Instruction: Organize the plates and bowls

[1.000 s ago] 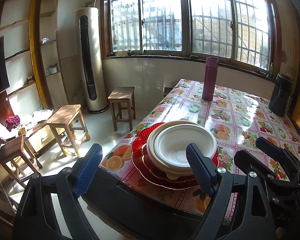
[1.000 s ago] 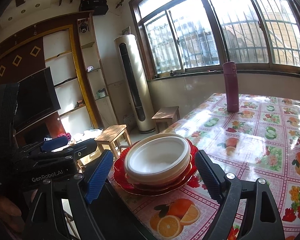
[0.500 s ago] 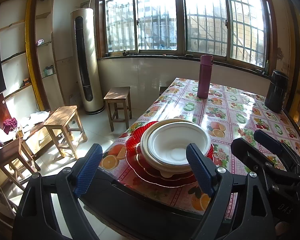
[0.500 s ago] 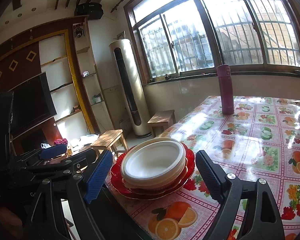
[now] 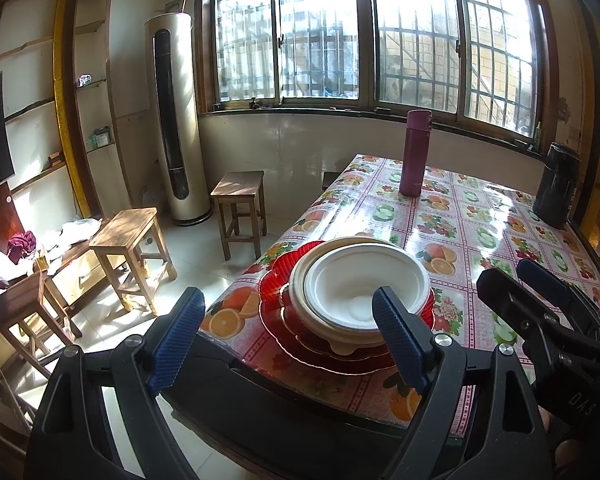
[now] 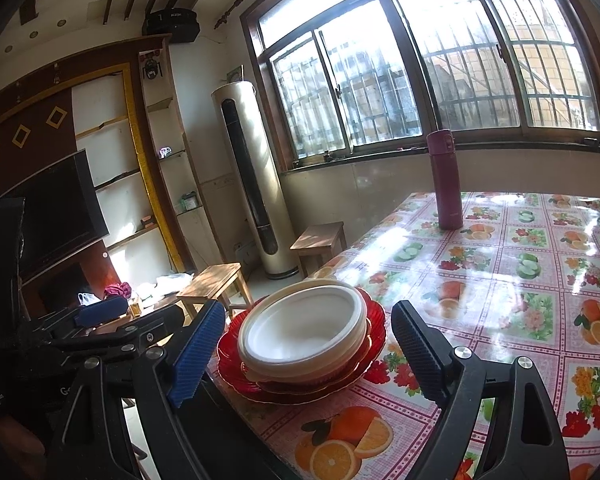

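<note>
Sitting near the table's corner is the whole stack: white bowls (image 5: 362, 294) nested together on top of the red plates (image 5: 324, 344), everything already piled up neat. Compared with a second ago basically nothing has changed, the stack hasn't budged and both tools hang in the same spots, so my guess is the sorting is pretty much done, or it's a pause before the next move. The left gripper (image 5: 288, 338) has its blue pads spread wide with nothing between them, hovering just short of the stack. Same story for the right gripper (image 6: 308, 356), jaws apart, empty, framing the bowls from the other side without touching.

Further out, the fruit-print tablecloth (image 6: 500, 280) is glossy and catching a lot of glare. A maroon flask (image 5: 416, 152) stands toward the far end, with a dark canister (image 5: 556, 184) off by the right edge. Wooden stools (image 5: 240, 204) sit on the tiled floor, a tall standing air conditioner (image 5: 176, 120) is in the corner, and big barred windows (image 5: 380, 36) pour in sun.
</note>
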